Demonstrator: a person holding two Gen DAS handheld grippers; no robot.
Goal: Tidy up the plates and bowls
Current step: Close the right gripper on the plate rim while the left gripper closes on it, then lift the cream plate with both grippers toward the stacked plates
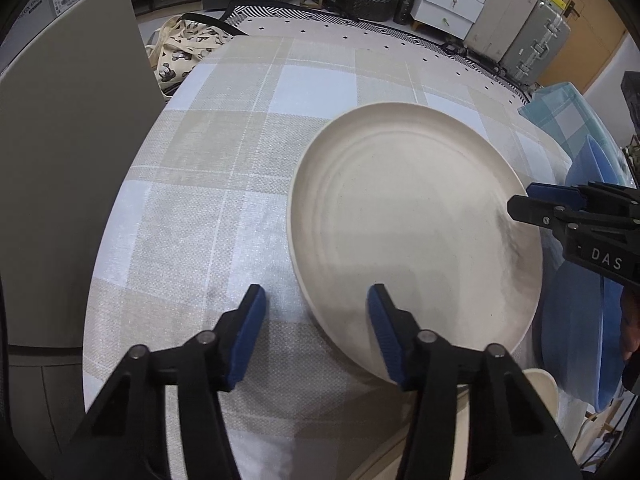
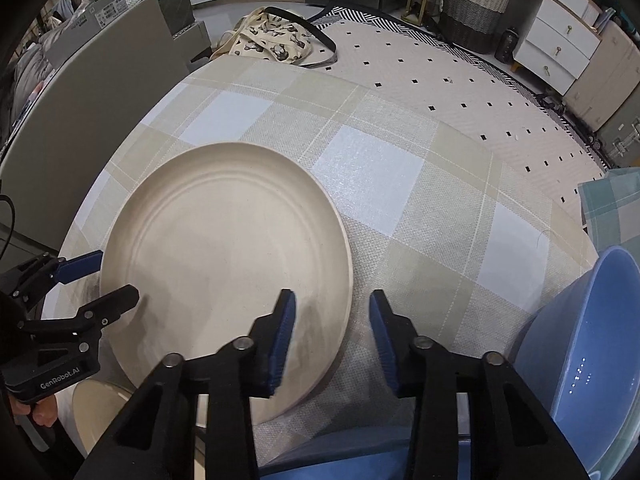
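A large cream plate (image 1: 416,236) lies on the checked tablecloth; it also shows in the right wrist view (image 2: 224,264). My left gripper (image 1: 316,308) is open, its jaws standing either side of the plate's near left rim. My right gripper (image 2: 332,312) is open, its jaws either side of the plate's near right rim. Each gripper shows in the other's view: the right gripper (image 1: 520,200) and the left gripper (image 2: 110,278). A blue bowl (image 2: 588,360) sits at my right. A second cream dish (image 2: 100,412) peeks out below the plate.
The tablecloth (image 2: 380,168) covers a small table with edges close on all sides. A grey chair back (image 1: 68,140) stands at the left. Blue dishes (image 1: 576,320) sit at the table's right. A patterned bag (image 2: 272,36) lies on the floor beyond.
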